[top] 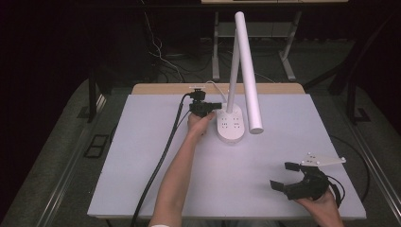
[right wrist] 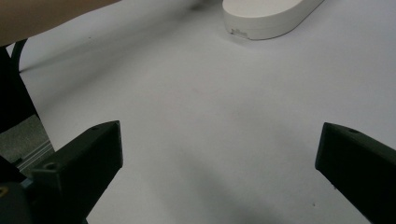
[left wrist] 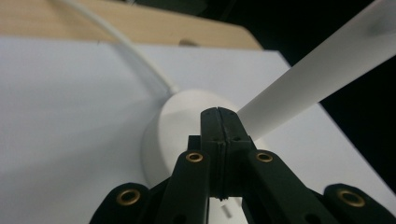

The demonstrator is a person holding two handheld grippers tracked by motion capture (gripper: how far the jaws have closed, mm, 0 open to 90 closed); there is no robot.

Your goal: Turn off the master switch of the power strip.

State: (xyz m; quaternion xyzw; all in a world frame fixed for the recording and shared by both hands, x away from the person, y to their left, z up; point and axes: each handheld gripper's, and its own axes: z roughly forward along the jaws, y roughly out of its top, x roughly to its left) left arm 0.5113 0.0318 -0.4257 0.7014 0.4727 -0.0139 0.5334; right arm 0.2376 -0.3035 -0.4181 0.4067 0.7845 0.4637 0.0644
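Left tool (top: 218,105) clenched at lamp base (top: 231,126) | right tool (top: 284,175) released | lamp arm (top: 248,71) overhead

One lamp, two tongs, one surface.
A single white desk lamp (top: 236,94) stands on the one white surface (top: 142,165); its base (top: 231,124) carries what look like four socket groups, though they are too small to count surely. Two black tongs: left tongs (top: 215,105), right tongs (top: 283,176). Two forearms reach in.
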